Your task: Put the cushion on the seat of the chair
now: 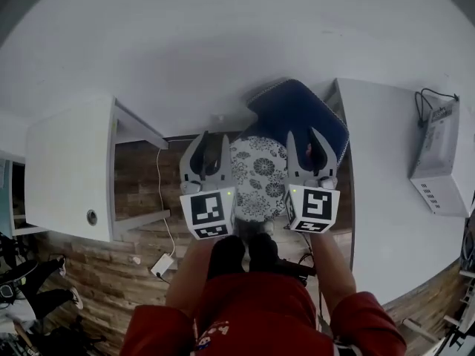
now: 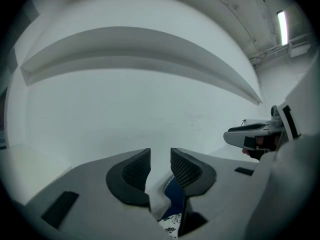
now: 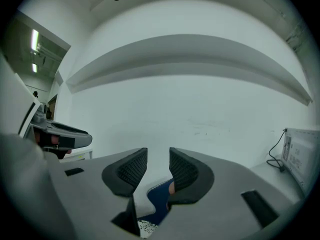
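Note:
A blue cushion [image 1: 300, 117] with a white stitched edge leans tilted between the wall and the right desk, its lower edge over a floral black-and-white chair seat [image 1: 256, 173]. My left gripper [image 1: 214, 141] hovers open over the seat's left edge. Over the blue cushion's lower part my right gripper [image 1: 303, 133] is open too, with nothing in it. In the left gripper view the left gripper [image 2: 160, 154] points at the wall, with blue cushion [image 2: 175, 196] and floral seat [image 2: 170, 224] below. The right gripper [image 3: 158, 153] shows the same blue cushion [image 3: 160, 199].
A white desk [image 1: 67, 169] stands at the left and another white desk [image 1: 378, 184] at the right, carrying a white box [image 1: 438, 162] with a cable. A white adapter [image 1: 162, 264] lies on the wooden floor. The person's red trousers and black shoes are below the grippers.

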Demonstrator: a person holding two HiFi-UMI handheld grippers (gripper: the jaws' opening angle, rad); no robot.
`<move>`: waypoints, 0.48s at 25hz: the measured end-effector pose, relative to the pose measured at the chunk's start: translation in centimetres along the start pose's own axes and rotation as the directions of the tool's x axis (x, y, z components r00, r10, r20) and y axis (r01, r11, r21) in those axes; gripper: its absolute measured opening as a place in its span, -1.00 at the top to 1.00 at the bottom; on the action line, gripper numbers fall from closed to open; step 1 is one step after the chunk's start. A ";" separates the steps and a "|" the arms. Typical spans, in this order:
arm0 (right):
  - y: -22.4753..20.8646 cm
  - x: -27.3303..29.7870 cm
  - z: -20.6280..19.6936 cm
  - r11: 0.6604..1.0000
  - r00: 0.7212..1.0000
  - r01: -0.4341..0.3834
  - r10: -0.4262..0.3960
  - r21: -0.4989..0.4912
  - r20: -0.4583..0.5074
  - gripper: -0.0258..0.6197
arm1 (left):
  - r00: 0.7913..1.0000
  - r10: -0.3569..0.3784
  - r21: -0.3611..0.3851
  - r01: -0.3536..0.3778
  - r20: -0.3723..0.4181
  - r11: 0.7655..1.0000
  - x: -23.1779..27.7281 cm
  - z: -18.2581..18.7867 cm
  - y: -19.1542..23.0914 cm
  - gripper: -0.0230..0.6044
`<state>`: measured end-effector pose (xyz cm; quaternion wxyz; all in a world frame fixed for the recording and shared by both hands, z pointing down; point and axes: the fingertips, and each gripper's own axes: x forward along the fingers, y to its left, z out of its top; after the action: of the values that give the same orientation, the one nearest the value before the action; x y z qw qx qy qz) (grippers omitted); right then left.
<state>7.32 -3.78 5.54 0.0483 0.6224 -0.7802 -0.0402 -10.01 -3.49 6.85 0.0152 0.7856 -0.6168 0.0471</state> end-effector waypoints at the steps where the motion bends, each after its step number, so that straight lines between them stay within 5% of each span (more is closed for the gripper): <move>1: 0.0 -0.3 1.3 1.000 1.000 0.002 -0.002 -0.011 0.023 0.46 | 1.000 -0.003 0.010 0.003 0.021 1.000 -0.3 1.1 -0.1 0.50; 5: -0.1 -1.2 5.9 1.000 0.995 -0.002 0.005 -0.031 0.103 0.46 | 0.994 -0.011 0.107 -0.001 0.106 0.994 -1.2 5.6 -1.0 0.50; 12: 0.0 -2.5 10.3 0.999 0.984 -0.007 0.013 -0.035 0.179 0.46 | 0.977 -0.061 0.105 0.040 0.203 0.994 -2.3 10.8 -2.1 0.51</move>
<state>6.55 -1.29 -4.74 -0.0112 0.6112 -0.7838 -0.1093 -7.96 -1.65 -4.04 -0.0870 0.8014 -0.5918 -0.0037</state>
